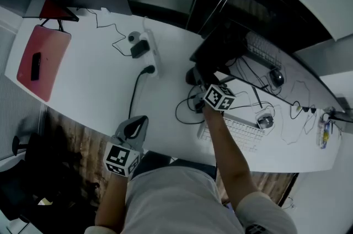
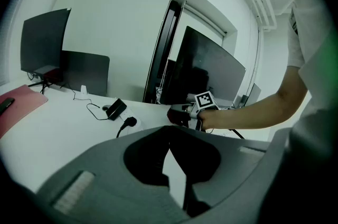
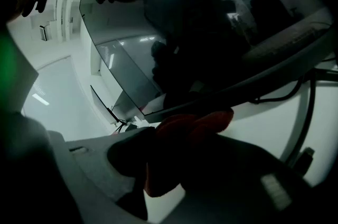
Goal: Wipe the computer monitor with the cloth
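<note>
A dark computer monitor [image 1: 220,46] stands at the middle of the white desk [image 1: 94,89]. My right gripper [image 1: 196,83] is at the foot of its screen, shut on a red cloth [image 3: 186,130]. In the right gripper view the cloth bulges out between the jaws, just under the monitor's [image 3: 174,33] lower edge; I cannot tell whether they touch. The left gripper view shows the monitor [image 2: 207,71], the cloth [image 2: 176,114] and the right gripper [image 2: 182,113] from the side. My left gripper [image 1: 135,126] hangs at the desk's near edge, away from the monitor, its jaws [image 2: 171,165] together and holding nothing.
A white power strip [image 1: 150,54] with black plugs and cables lies left of the monitor. A keyboard [image 1: 238,132] and a mouse [image 1: 265,121] sit under my right arm. A pink pad [image 1: 43,59] with a dark phone lies far left, by a second screen [image 2: 43,40].
</note>
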A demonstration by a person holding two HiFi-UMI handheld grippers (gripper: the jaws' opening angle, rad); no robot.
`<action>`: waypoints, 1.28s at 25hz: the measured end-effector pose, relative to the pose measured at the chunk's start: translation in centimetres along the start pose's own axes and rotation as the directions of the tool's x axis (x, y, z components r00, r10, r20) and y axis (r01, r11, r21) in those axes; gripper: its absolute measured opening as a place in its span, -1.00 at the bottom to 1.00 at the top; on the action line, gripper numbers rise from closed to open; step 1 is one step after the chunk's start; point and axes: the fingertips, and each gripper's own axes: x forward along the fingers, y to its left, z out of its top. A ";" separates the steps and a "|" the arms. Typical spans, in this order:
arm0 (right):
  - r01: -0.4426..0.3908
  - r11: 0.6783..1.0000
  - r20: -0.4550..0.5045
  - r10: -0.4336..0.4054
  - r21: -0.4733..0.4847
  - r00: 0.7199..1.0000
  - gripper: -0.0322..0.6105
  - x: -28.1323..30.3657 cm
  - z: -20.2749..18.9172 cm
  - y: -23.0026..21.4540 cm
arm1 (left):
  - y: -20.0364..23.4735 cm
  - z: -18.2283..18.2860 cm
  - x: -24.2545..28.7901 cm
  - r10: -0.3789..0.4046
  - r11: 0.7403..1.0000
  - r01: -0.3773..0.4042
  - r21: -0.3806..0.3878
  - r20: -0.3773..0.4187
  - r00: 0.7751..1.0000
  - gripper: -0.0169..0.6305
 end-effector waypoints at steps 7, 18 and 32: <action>-0.048 0.999 -0.020 0.048 0.002 0.999 -0.34 2.5 -0.9 2.9 | 1.4 -0.7 -0.9 0.029 0.999 -0.029 -0.021 0.000 1.000 -0.92; -0.170 0.985 -0.079 0.167 -0.029 0.983 -0.34 5.4 -2.8 7.6 | 2.3 -1.6 -1.8 0.056 0.998 -0.057 -0.041 -0.011 0.998 -0.92; -0.199 0.979 0.005 0.199 0.045 0.980 -0.36 5.6 -0.8 9.4 | 1.7 -2.1 -2.3 0.057 0.997 -0.057 -0.042 -0.015 0.998 -0.92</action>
